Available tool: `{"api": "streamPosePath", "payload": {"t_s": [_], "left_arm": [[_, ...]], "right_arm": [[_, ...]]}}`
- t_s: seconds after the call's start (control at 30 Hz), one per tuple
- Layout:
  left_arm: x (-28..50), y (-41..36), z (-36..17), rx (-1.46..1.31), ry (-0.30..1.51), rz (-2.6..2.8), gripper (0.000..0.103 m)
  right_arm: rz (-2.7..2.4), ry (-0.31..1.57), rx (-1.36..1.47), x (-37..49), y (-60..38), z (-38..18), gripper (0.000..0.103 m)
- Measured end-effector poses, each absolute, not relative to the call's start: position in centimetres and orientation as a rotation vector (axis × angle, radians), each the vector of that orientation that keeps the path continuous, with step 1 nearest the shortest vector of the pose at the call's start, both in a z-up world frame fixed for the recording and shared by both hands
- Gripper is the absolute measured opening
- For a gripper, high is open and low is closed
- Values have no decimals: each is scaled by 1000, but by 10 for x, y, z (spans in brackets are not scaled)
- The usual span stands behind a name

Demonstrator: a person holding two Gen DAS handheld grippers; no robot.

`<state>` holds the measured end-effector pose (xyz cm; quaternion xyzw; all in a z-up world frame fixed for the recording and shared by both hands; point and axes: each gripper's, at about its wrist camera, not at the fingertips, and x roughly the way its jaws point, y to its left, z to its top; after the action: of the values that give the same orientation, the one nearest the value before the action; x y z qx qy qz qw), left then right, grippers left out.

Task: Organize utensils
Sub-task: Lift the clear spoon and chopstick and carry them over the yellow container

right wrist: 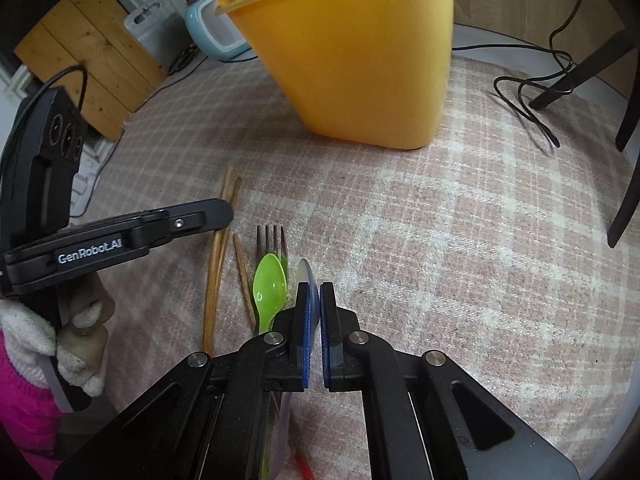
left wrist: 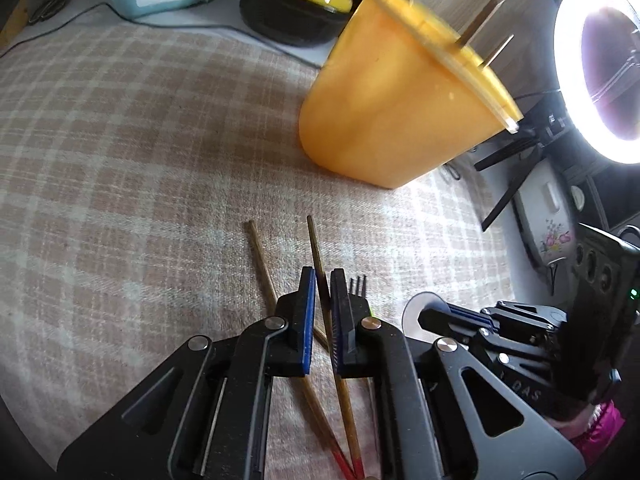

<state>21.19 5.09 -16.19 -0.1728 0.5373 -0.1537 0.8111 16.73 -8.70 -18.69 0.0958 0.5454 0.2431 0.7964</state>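
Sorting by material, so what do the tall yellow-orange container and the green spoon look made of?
Tall yellow-orange container: likely plastic, smooth, slightly translucent with a soft sheen. Green spoon: probably glossy plastic; a bright highlight sits in its bowl.

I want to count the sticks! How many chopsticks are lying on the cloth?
3: one clamped in the left gripper, one right beside it, one next to the green spoon. More stand in the yellow holder.

You had a blazing ring light [left wrist: 600,68] washing out the left view's right edge; the yellow holder [left wrist: 400,92] was motion-blurred, and both views curved and darkened toward their corners.
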Motion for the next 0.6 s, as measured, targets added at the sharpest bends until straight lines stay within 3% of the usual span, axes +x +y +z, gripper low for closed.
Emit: {"api": "streamPosePath", "payload": {"t_s": [0.6], "left_arm": [[170,60,-52,-336,893,-387,3]], "right_arm": [[530,957,252,143,-139,-106,3]]}}
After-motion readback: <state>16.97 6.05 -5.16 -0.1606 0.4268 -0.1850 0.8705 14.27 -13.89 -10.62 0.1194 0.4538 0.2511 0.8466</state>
